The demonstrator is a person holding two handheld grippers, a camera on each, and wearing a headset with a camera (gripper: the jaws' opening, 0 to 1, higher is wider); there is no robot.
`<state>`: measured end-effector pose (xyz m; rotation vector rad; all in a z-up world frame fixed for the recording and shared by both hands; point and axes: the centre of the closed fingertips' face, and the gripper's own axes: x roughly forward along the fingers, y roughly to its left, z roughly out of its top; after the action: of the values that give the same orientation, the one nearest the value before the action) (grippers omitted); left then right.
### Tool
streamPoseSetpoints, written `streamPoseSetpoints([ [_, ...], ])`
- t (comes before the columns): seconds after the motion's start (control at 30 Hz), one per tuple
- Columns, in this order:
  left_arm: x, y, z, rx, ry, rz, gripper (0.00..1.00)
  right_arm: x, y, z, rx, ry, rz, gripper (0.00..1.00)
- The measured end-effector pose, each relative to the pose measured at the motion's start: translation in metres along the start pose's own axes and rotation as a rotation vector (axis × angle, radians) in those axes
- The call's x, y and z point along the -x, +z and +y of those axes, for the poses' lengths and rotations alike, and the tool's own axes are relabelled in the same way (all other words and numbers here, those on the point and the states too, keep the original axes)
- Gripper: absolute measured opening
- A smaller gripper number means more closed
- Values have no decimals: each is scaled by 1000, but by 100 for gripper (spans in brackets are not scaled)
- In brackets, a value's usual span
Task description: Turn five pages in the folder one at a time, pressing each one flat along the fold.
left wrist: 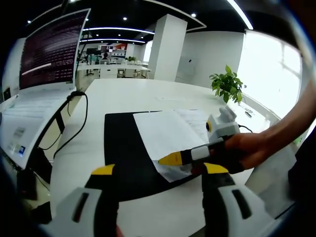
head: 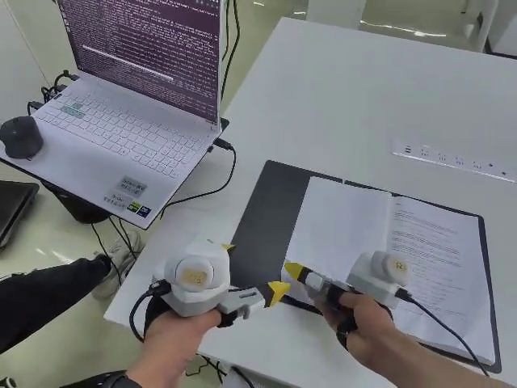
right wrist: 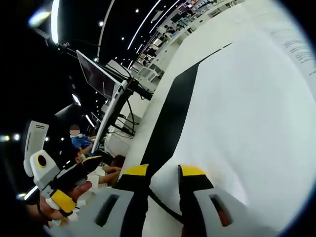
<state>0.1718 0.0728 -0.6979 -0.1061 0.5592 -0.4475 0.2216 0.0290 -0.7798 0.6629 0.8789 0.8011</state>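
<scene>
A black folder [head: 262,226] lies open on the white table [head: 347,89]. A blank white page [head: 339,226] lies over its middle, beside a printed page [head: 436,250] on the right. My right gripper [head: 292,272] is at the blank page's near left corner and shut on the page [right wrist: 237,113], with the black cover [right wrist: 170,118] to its left. My left gripper [head: 254,270] hovers open just left of that corner, above the folder's near edge. In the left gripper view, the open left gripper [left wrist: 159,169] faces the right gripper [left wrist: 170,158] and the folder [left wrist: 123,148].
An open white laptop [head: 121,121] stands at the far left with a dark mouse [head: 20,137] beside it. Its cable [head: 218,174] runs toward the folder's left side. A socket strip [head: 452,158] is set into the table behind the folder. The table's front edge is close.
</scene>
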Motion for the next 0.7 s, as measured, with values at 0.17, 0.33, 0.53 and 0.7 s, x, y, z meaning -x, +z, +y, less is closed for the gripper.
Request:
streamPoseSetpoints([
  [0.17,-3,-5,-1,7,-7,9,67,1,0,8,12,45,1,32],
  [0.33,-7,-6,-8,10,-20,16,65,15,-5,25,55,107,18,45],
  [0.53,-15,-7,-14,21,-39,32,47,48,-5,28,143,119,10,44],
  [0.7,-26,-5,-21,-1,-58,48,43,81,-1,17,168,84,-21,43],
])
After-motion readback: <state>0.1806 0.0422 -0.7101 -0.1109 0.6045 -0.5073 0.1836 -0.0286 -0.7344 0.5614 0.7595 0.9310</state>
